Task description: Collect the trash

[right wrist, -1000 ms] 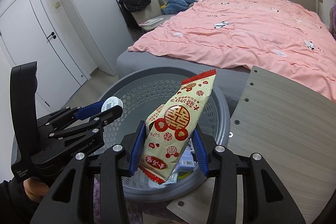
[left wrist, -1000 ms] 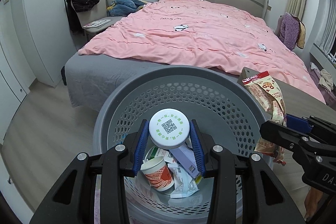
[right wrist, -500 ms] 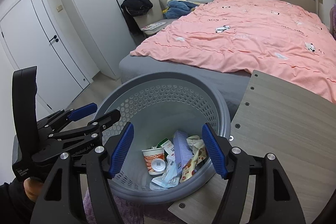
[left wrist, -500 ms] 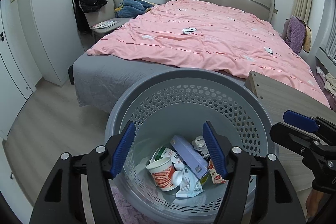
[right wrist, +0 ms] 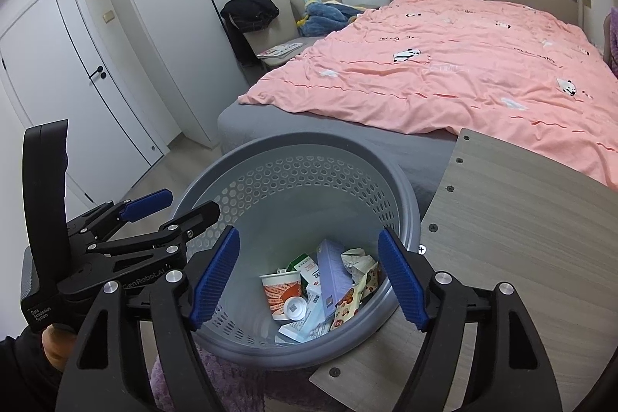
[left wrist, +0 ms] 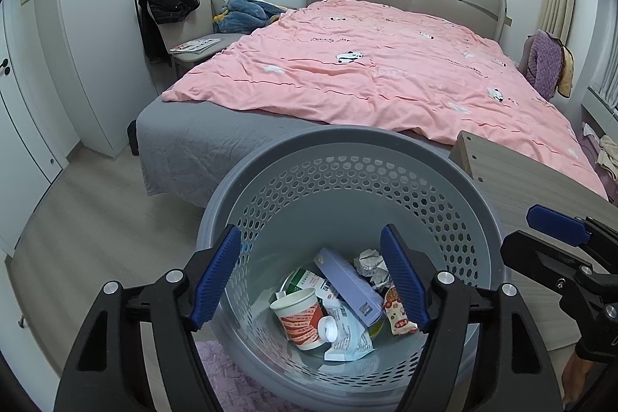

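A grey perforated trash basket (left wrist: 347, 149) (right wrist: 270, 149) stands on the floor below both grippers. Inside lie a white-capped bottle (left wrist: 328, 327) (right wrist: 294, 307), a red and white paper cup (left wrist: 299, 315) (right wrist: 279, 290), a lilac box (left wrist: 347, 278) (right wrist: 333, 271), a snack bag (left wrist: 398, 311) (right wrist: 349, 304), crumpled paper and wrappers. My left gripper (left wrist: 311, 278) is open and empty above the basket; it also shows in the right wrist view (right wrist: 170, 205). My right gripper (right wrist: 307, 277) is open and empty above the basket; it also shows in the left wrist view (left wrist: 540, 242).
A bed with a pink duvet (left wrist: 367, 64) stands behind the basket. A wooden table top (right wrist: 521, 219) lies right of the basket. A chair with clothes (left wrist: 185, 14) stands by white wardrobes. A fluffy purple rug (left wrist: 228, 373) lies under the basket.
Both grippers opened. The white-capped bottle dropped from the left one and the snack bag from the right one; both now lie in the basket. Both grippers have since drawn back a little.
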Motion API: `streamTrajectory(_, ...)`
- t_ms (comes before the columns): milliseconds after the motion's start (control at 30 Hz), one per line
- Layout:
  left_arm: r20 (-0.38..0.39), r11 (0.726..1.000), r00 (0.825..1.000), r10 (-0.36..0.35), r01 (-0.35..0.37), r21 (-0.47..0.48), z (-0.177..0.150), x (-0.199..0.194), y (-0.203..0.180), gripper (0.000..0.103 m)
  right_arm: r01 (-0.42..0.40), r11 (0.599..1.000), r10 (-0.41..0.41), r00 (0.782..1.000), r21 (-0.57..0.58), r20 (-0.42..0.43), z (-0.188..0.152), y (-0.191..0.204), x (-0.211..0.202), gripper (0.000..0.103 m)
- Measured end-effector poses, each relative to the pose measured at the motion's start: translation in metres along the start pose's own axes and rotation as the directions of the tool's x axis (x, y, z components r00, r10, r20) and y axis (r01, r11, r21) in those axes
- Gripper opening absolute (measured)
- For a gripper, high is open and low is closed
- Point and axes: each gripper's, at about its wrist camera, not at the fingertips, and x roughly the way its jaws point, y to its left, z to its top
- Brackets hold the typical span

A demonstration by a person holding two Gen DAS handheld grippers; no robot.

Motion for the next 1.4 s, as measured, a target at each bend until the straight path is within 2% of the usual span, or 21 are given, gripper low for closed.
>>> streamTrajectory(367, 0.003, 1.000, 1.000, 0.004, -0.004, 0.000, -0.001, -0.006, -0.001, 0.078, 0.020, 1.000, -0.020, 1.000, 0.008, 0.009, -0.002, -0.005, -0.005, 0.077)
streamTrajectory(500, 0.004, 1.000, 1.000, 0.007, -0.007, -0.001, -0.001, -0.007, -0.002, 0.078, 0.024, 1.000, -0.024, 1.000, 0.009, 0.015, -0.002, -0.004, -0.007, 0.082)
streamTrajectory(833, 0.004, 1.000, 1.000, 0.012, -0.012, -0.005, 0.001, -0.007, -0.001, 0.083, 0.026, 1.000, -0.026, 0.999, 0.011, 0.018, -0.001, -0.004, -0.009, 0.082)
streamTrajectory(1400, 0.004, 0.999, 0.999, 0.046, -0.046, -0.022, 0.004, -0.009, 0.002, 0.083, 0.025, 1.000, -0.025, 0.999, 0.013, 0.020, -0.001, -0.008, -0.010, 0.083)
